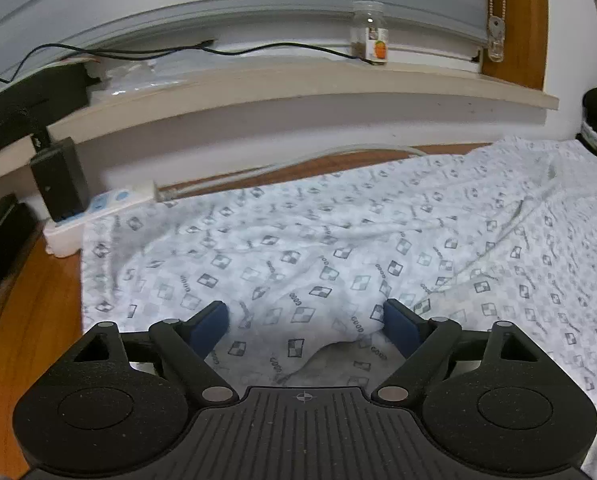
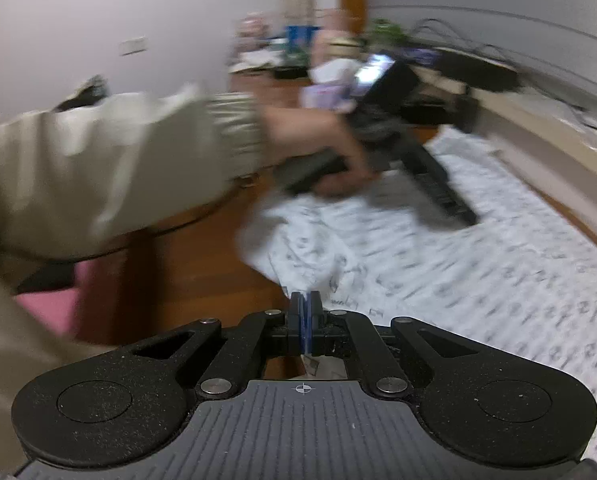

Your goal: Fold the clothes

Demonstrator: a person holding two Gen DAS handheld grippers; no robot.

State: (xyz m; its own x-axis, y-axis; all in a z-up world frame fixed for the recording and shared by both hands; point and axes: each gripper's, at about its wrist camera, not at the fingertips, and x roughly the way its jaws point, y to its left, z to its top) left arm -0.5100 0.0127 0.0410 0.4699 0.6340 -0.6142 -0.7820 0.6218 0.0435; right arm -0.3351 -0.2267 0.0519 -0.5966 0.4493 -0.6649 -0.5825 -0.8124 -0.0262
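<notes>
A white garment (image 1: 338, 240) printed with small grey checker squares lies spread and wrinkled on the wooden surface (image 1: 34, 304). My left gripper (image 1: 304, 308) hovers low over its near part, open, with a raised fold of cloth between the blue pads (image 1: 212, 326). In the right wrist view the garment (image 2: 478, 264) stretches away to the right, blurred. My right gripper (image 2: 305, 306) is shut on its near edge, and a bunched corner rises just beyond the pads. Further back, a hand (image 2: 338, 148) holds the left gripper (image 2: 454, 204) above the cloth.
A white power strip (image 1: 98, 208) with a black adapter (image 1: 58, 180) sits at the garment's left edge, below a long window sill (image 1: 298, 84) holding a small jar (image 1: 370, 32) and cables. A beige sleeve (image 2: 98, 168) fills the left. Something pink (image 2: 54, 304) lies lower left.
</notes>
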